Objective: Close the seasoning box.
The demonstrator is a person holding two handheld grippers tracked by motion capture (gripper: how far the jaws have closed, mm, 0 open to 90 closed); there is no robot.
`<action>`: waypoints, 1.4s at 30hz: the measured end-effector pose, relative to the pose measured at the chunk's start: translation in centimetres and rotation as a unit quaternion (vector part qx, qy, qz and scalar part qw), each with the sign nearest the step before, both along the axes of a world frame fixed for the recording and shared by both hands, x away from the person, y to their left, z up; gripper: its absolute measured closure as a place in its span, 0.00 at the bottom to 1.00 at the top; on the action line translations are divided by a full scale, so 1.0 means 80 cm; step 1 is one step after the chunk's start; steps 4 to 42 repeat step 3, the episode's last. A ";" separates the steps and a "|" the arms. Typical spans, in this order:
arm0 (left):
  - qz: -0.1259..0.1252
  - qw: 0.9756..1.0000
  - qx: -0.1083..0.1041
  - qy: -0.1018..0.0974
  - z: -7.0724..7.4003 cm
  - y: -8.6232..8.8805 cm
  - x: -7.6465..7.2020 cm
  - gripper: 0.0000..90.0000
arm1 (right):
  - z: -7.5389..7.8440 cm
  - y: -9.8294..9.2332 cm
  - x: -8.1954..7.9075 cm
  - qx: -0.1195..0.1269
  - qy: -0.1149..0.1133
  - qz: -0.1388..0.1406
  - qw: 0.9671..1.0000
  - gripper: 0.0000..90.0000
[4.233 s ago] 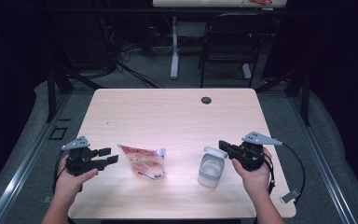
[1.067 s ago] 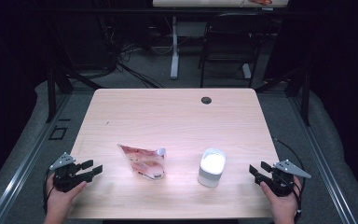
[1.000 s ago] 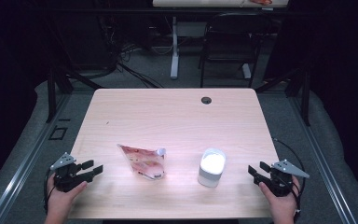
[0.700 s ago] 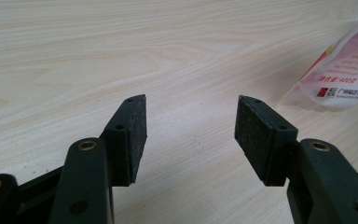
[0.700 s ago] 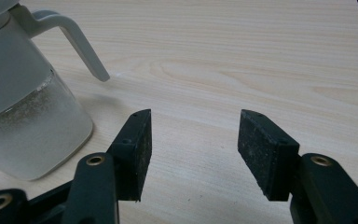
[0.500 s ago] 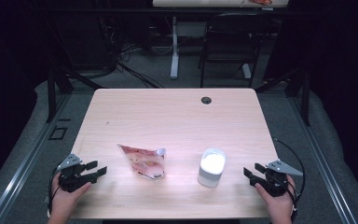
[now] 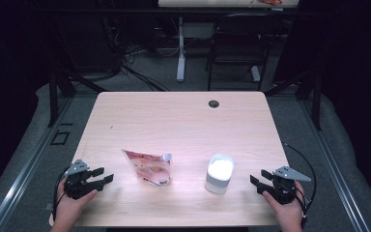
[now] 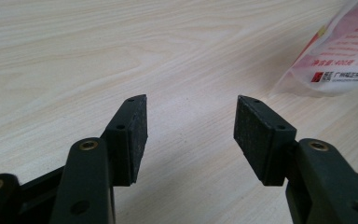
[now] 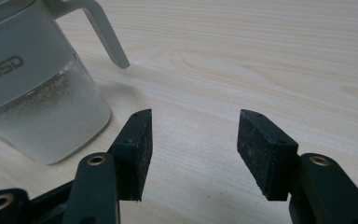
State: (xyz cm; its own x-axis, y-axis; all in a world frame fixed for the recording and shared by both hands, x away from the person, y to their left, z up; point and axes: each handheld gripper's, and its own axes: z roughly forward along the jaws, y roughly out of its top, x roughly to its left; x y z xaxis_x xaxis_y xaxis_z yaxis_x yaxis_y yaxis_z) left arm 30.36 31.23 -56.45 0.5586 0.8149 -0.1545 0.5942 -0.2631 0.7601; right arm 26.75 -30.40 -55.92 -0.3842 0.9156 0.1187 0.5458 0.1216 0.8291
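Note:
A pink and white printed pouch (image 7: 149, 166) lies flat on the light wood table (image 7: 178, 121), left of centre near the front; its corner (image 8: 340, 56) reaches into the left gripper view at upper right. A clear jar with a white lid (image 7: 219, 173) stands to its right, holding white grains, and appears again as the jar (image 9: 32, 93) at upper left in the right gripper view. My left gripper (image 7: 104, 176) sits low at the front left, open, nothing between its jaws, a short way left of the pouch. My right gripper (image 7: 258, 180) is open too, just right of the jar.
A round black cable hole (image 7: 214, 103) sits near the table's far edge. Beyond the table stand a black chair (image 7: 236, 48) and a white desk leg (image 7: 180, 48). Grey floor surrounds the table on all sides.
Both hands have crept slightly inward over the table's front edge since a second ago. Pouch and jar have stayed put.

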 end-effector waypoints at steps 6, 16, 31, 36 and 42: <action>0.004 1.000 -0.002 -0.006 0.000 0.001 0.000 0.51 | 0.000 -0.001 -0.001 0.000 0.000 0.001 1.000 0.51; 0.004 1.000 -0.002 -0.006 0.000 0.001 0.000 0.51 | 0.000 -0.001 -0.001 0.000 0.000 0.001 1.000 0.51; 0.004 1.000 -0.002 -0.006 0.000 0.001 0.000 0.51 | 0.000 -0.001 -0.001 0.000 0.000 0.001 1.000 0.51; 0.004 1.000 -0.002 -0.006 0.000 0.001 0.000 0.51 | 0.000 -0.001 -0.001 0.000 0.000 0.001 1.000 0.51; 0.004 1.000 -0.002 -0.006 0.000 0.001 0.000 0.51 | 0.000 -0.001 -0.001 0.000 0.000 0.001 1.000 0.51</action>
